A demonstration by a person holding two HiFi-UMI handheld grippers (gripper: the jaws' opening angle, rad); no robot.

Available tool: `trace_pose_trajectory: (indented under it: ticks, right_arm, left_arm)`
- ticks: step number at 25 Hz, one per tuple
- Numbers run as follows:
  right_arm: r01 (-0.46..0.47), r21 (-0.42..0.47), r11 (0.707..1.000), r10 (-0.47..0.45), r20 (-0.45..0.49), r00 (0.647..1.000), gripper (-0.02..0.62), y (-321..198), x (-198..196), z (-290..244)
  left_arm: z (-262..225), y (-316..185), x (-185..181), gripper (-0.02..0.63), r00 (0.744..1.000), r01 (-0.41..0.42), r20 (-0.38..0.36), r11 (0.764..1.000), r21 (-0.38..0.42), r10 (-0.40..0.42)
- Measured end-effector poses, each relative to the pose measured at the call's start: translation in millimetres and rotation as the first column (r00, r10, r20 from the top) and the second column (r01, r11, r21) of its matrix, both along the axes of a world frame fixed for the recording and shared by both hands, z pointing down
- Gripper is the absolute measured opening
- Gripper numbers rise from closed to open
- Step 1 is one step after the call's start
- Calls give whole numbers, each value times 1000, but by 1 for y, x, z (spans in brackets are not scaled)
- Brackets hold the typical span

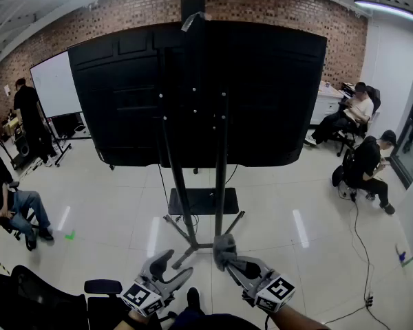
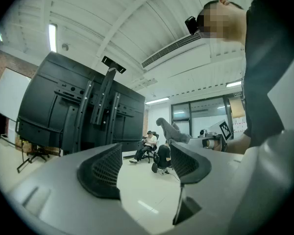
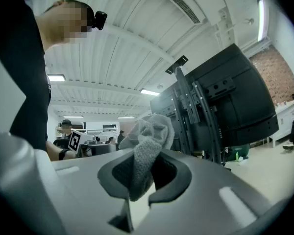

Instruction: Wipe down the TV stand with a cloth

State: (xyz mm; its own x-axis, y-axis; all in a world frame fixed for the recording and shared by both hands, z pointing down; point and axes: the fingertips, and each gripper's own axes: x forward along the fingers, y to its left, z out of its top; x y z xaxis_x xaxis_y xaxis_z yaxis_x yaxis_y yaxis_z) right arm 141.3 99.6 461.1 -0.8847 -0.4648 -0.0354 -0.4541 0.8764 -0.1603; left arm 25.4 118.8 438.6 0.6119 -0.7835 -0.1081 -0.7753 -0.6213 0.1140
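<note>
Head view alone gives the whole layout. The TV stand (image 1: 221,184) stands on pale glossy floor tiles straight ahead, beyond both tools. It has two dark metal uprights, splayed legs at the base and one flat black shelf (image 1: 203,201) low down. It carries a big black screen (image 1: 268,95), seen from its ribbed back. Behind is a red brick wall (image 1: 124,12) with one whiteboard (image 1: 55,84) at left. At least four people are spread around the room: two seated at right, one seated and one standing at left.

Left gripper view shows what the head view cannot settle. The left tool (image 2: 147,166) has its two ridged dark pads well apart, with only floor between them. This view also catches the right tool in the air beside it, clear of the stand.

Right gripper view shows the right tool (image 3: 144,173) clamped on one cloth (image 3: 151,133). The cloth is grey, nubbly and knit-like, bunched into a crumpled lump above the pads, with a tail hanging below. From the head camera the cloth (image 1: 224,248) is a small grey wad at the tip of the right tool, low in front of the stand's base. Each tool has one marker cube.
</note>
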Motion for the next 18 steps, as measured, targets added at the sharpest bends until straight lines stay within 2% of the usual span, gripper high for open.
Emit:
trace_pose_trajectory:
  ticks: [3, 7, 10, 14, 18]
  right_arm:
    - [14, 28, 1000, -14, 9, 1000, 34, -18, -18, -11]
    - [-21, 52, 998, 20, 6, 1000, 34, -59, -32, -19]
    - [-38, 112, 993, 37, 10, 999, 34, -97, -48, -44]
    - [-76, 160, 984, 74, 19, 997, 34, -151, -69, -72]
    - [-106, 193, 975, 96, 57, 994, 34, -200, -91, -108]
  left_arm:
    - [9, -24, -13, 334, 1000, -1, 28, 1000, -16, 1]
    - [1, -65, -30, 333, 999, -23, 35, 1000, 4, 22]
    - [-12, -104, -45, 333, 997, -52, 57, 998, 22, 51]
    - [-42, -155, -69, 333, 991, -106, 86, 991, 85, 98]
    - [-82, -202, -90, 333, 982, -175, 102, 973, 152, 161]
